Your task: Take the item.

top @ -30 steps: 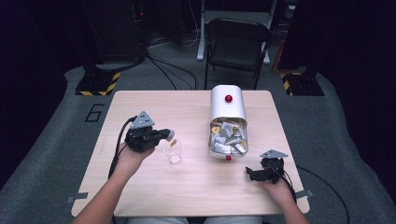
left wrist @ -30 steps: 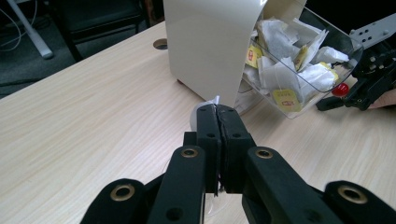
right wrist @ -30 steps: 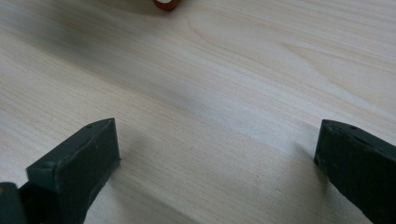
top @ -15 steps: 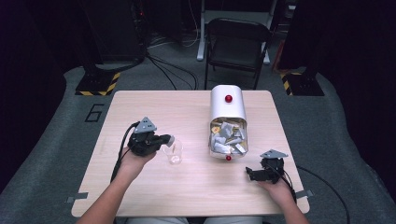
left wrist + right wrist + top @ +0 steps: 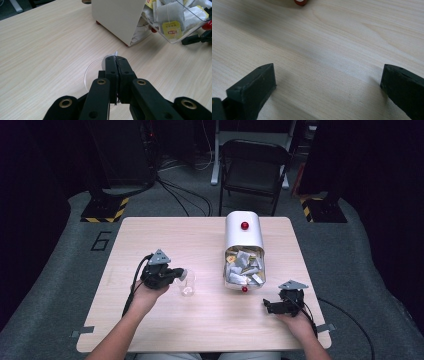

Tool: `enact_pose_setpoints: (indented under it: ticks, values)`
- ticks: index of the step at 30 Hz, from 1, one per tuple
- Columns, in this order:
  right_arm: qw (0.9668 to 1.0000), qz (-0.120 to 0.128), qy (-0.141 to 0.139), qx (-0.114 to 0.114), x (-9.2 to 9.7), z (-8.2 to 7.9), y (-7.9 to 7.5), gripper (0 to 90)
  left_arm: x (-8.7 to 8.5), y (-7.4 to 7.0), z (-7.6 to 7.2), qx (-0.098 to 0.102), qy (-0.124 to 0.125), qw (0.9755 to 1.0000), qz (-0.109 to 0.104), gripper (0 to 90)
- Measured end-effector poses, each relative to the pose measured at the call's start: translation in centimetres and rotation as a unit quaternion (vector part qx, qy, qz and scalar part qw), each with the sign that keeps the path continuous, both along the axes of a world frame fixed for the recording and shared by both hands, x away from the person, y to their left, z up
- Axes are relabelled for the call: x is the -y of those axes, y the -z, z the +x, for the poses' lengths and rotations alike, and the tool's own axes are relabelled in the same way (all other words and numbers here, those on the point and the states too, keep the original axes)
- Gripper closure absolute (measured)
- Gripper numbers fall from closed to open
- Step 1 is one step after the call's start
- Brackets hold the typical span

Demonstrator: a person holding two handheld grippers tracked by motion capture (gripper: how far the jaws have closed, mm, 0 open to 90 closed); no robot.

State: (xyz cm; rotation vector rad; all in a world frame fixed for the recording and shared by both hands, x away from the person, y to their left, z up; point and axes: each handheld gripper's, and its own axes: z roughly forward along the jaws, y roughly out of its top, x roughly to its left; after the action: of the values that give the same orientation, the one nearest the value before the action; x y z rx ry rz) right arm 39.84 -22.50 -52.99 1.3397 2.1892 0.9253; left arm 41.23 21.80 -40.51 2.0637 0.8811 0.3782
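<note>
A clear glass cup [image 5: 188, 285] stands left of the table's middle; its rim [image 5: 86, 75] curves beneath my left jaws. My left gripper [image 5: 183, 274] hangs just over the cup's left rim, and its jaws [image 5: 116, 60] are shut on a thin white sliver of a tea bag [image 5: 116, 53] that sticks out at the tips. The rest of the bag is hidden under the jaws. A white dispenser box [image 5: 243, 237] has its clear drawer [image 5: 244, 267] tilted out, full of tea bags [image 5: 172, 15]. My right gripper [image 5: 267, 306] rests open on the table [image 5: 327, 75], nothing between its jaws.
The wooden table [image 5: 165, 235] has bare room at the back left and along the front. The drawer's red knob [image 5: 244, 289] lies just beyond my right gripper, seen close up [image 5: 300, 2]. A black chair [image 5: 255, 167] stands behind the table.
My left gripper has sunk toward the cup, still shut on the tea bag. The right gripper has kept still.
</note>
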Motion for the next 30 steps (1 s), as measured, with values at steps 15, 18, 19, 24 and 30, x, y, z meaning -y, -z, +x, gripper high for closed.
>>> enact_pose_setpoints:
  ticks: [15, 18, 19, 24, 30]
  values:
    - [1.0, 0.0, 0.0, 0.001, 0.0, 0.0, 0.0, 0.0, 0.6, 1.5, 0.5, -0.017, 0.001, 0.9998, 0.011, 87.6]
    - [1.0, 0.0, 0.0, 0.0, 0.0, 0.0, 0.0, 0.0, 0.7, 1.8, 0.6, -0.021, 0.001, 0.9998, 0.007, 84.9]
    - [1.0, 0.0, 0.0, 0.0, 0.0, 0.0, 0.0, 0.0, 0.7, 1.8, 0.6, -0.021, 0.003, 0.9997, 0.011, 84.9]
    - [1.0, 0.0, 0.0, 0.0, 0.0, 0.0, 0.0, 0.0, 0.6, 1.8, 0.7, -0.019, -0.009, 0.9998, 0.001, 74.5]
    - [1.0, 0.0, 0.0, 0.001, 0.0, 0.0, 0.0, 0.0, -0.5, 1.3, 0.5, -0.01, -0.025, 0.9996, -0.005, 66.2]
